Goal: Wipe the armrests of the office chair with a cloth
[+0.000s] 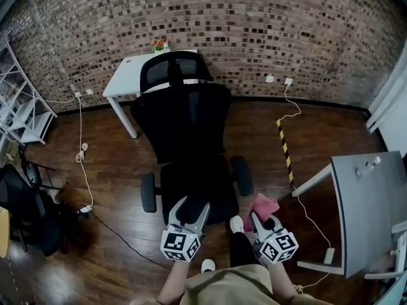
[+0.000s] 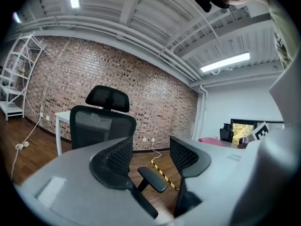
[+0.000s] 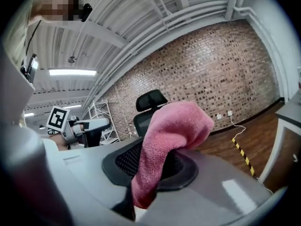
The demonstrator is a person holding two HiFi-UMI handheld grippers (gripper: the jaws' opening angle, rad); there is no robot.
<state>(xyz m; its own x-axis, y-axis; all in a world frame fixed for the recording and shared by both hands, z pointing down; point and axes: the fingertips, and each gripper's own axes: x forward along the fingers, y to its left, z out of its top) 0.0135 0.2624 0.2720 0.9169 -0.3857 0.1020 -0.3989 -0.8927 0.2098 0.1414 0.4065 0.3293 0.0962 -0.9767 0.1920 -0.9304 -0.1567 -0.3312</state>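
Jaws of the left gripper are seen apart and empty, while a soft pink cloth is clamped by the right gripper.

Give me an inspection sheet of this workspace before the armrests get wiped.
Surface: dark wooden floor.
Job's things: black office chair, armrests untouched; pink cloth held beside the seat.
Clutter: yellow-black tape strip on the floor; second black chair at the left.
Grippers: left gripper open, nothing between its jaws; right gripper shut on the cloth.
Cables: white cable runs to a power strip; another white cable hangs from a wall socket.
Surroundings: brick wall, white desk, grey table, white shelf rack.
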